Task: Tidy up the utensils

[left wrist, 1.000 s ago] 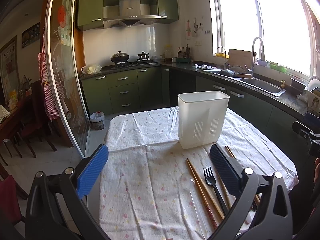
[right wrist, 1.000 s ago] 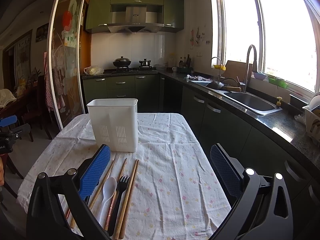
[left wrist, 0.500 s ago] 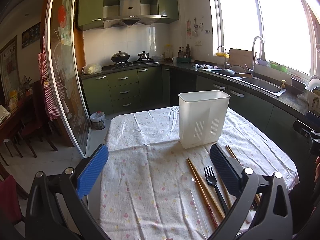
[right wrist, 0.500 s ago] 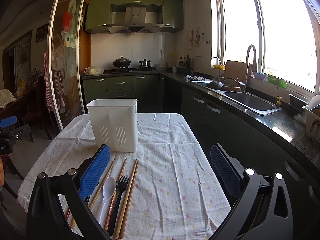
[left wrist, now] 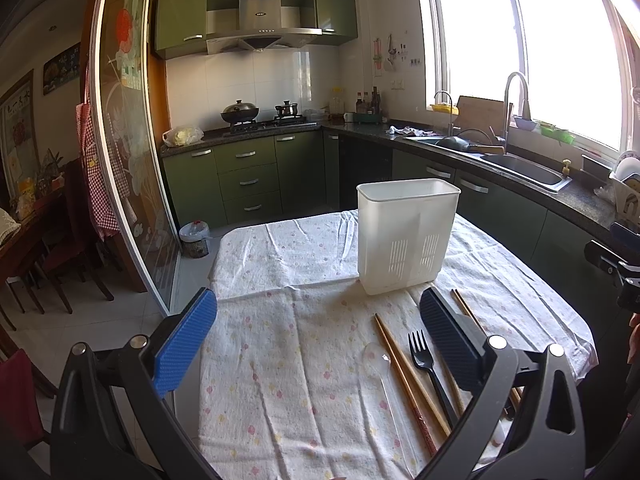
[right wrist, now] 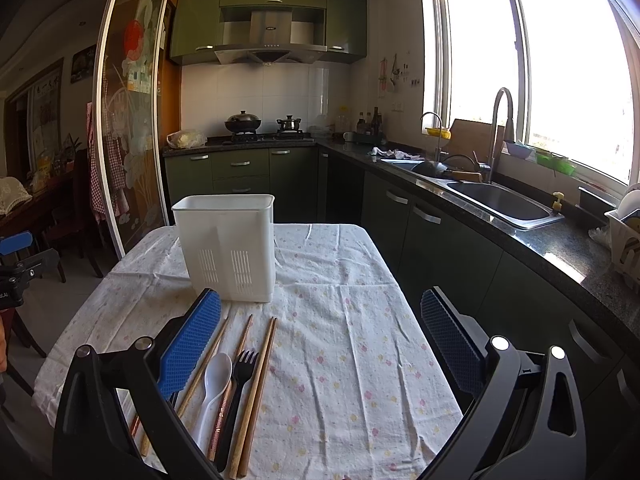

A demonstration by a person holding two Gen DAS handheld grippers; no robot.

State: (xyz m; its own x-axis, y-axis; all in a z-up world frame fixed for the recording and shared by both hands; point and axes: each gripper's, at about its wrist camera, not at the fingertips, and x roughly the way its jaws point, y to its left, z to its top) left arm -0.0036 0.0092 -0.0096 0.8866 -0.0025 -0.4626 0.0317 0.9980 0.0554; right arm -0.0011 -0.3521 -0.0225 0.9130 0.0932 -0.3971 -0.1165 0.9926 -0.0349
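Observation:
A white slotted utensil holder [left wrist: 407, 234] stands upright on the cloth-covered table [left wrist: 288, 360]; it also shows in the right wrist view [right wrist: 228, 246]. In front of it lie wooden chopsticks [left wrist: 412, 376], a black plastic fork [left wrist: 430, 372] and a clear spoon [left wrist: 380, 364]. The right wrist view shows chopsticks [right wrist: 256, 392], the black fork [right wrist: 236, 392] and a white spoon [right wrist: 214, 384]. My left gripper [left wrist: 316, 344] is open and empty above the table, left of the utensils. My right gripper [right wrist: 320, 344] is open and empty, right of the utensils.
Green kitchen cabinets and a dark counter with a sink [right wrist: 500, 200] run along the right. A glass sliding door [left wrist: 128, 160] and a small bin [left wrist: 195, 238] stand to the left. A dish rack [right wrist: 626, 244] sits at the far right.

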